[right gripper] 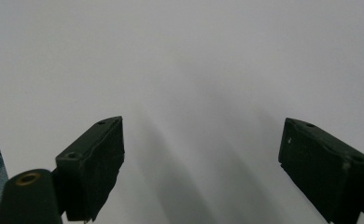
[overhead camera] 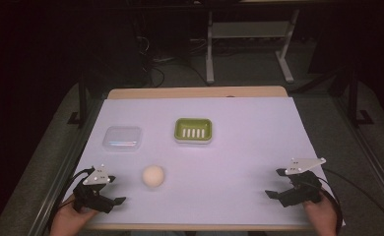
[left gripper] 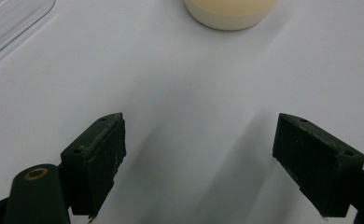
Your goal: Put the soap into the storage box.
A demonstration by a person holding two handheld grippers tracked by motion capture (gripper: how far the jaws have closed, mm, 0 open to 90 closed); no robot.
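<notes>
Fingers (left gripper: 96,163) of both grippers spread wide, empty, cream soap (left gripper: 229,11) cut off at top edge, clear lid (left gripper: 7,18) half cropped

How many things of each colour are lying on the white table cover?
Cream: 1, the round cream soap bar
Green: 1, the green slotted plastic soap dish
Clear: 1, the clear rectangular plastic lid
Total: 3

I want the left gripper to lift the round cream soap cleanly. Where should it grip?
Probably across the widest middle of the soap, coming from above with the left gripper; its jaws stand open. It is round and lies free on the white sheet, so any side suits.
</notes>
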